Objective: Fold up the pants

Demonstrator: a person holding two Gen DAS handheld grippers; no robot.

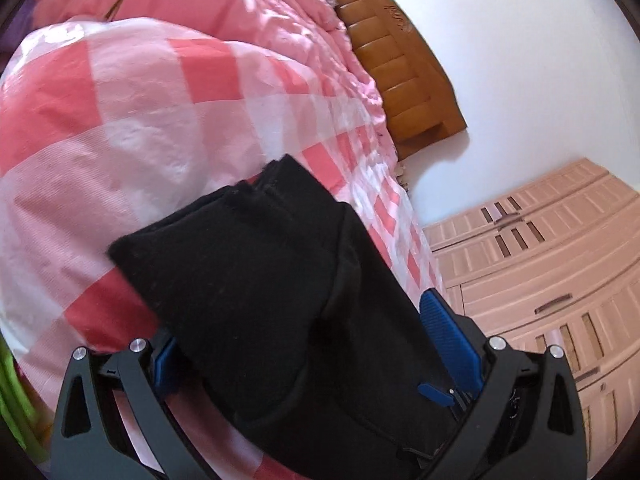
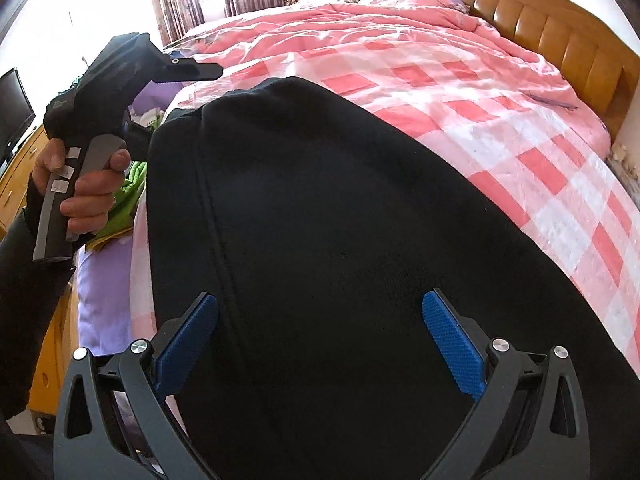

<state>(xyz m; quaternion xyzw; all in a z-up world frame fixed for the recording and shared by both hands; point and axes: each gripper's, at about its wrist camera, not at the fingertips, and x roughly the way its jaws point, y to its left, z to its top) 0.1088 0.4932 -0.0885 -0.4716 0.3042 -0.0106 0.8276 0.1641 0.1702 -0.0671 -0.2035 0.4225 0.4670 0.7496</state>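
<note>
Taking the black pants (image 2: 340, 240) as your landmark and going left to right: at their far left edge in the right wrist view, your left hand (image 2: 86, 190) wraps the grey handle of the left gripper (image 1: 316, 344), which is raised above the pants' left corner. Just beyond that corner lie a green cloth (image 2: 132, 188) and a lilac sheet (image 2: 100, 292), and further left of the pants stand a dark screen (image 2: 14, 108) and a yellow-wood cabinet (image 2: 16, 184).

The pants themselves lie on the pink checked bedspread (image 2: 500, 120), folded into a thick dark bundle that fills the middle of both views. In the left wrist view your left gripper's blue pads (image 1: 450, 340) stand wide apart with the stacked layers of the pants running between them; the fabric covers most of the left pad, and no squeeze is visible. In the right wrist view your right gripper (image 2: 320, 344) is likewise spread wide, both pads (image 2: 454, 344) clear of one another and poised over the near end of the pants, a seam running up just inside the left pad.

To the right of the pants the bedspread stretches away to the wooden headboard (image 2: 560, 36). In the left wrist view, a pink wardrobe (image 1: 540, 264) stands to the right of the pants, beyond the edge of the bed.
</note>
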